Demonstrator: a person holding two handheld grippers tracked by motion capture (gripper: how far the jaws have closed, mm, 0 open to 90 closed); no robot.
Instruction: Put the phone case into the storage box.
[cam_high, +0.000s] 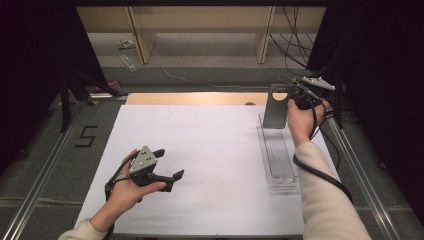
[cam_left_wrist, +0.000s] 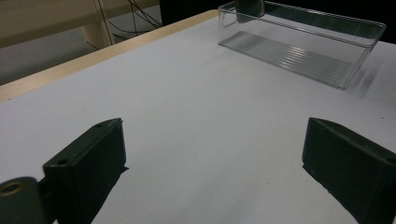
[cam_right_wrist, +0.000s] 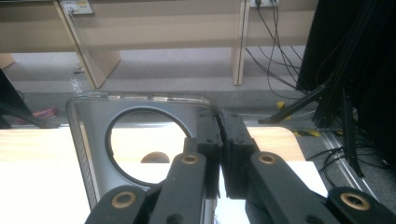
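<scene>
The right gripper (cam_high: 294, 98) is clamping a grey plate (cam_high: 275, 106) (round hole) upright in a clear tray (cam_high: 280, 160); the left gripper (cam_high: 170, 165) is resting, jaws apart.

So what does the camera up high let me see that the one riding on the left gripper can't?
High view alone: both hands, the left gripper with jaws apart over the white table, and the right gripper pinching a grey plate with a round hole upright at the clear tray's far end.

Left gripper view alone: its two black jaws close up, nothing between them.

Shared: white table, clear tray, grey plate.
</scene>
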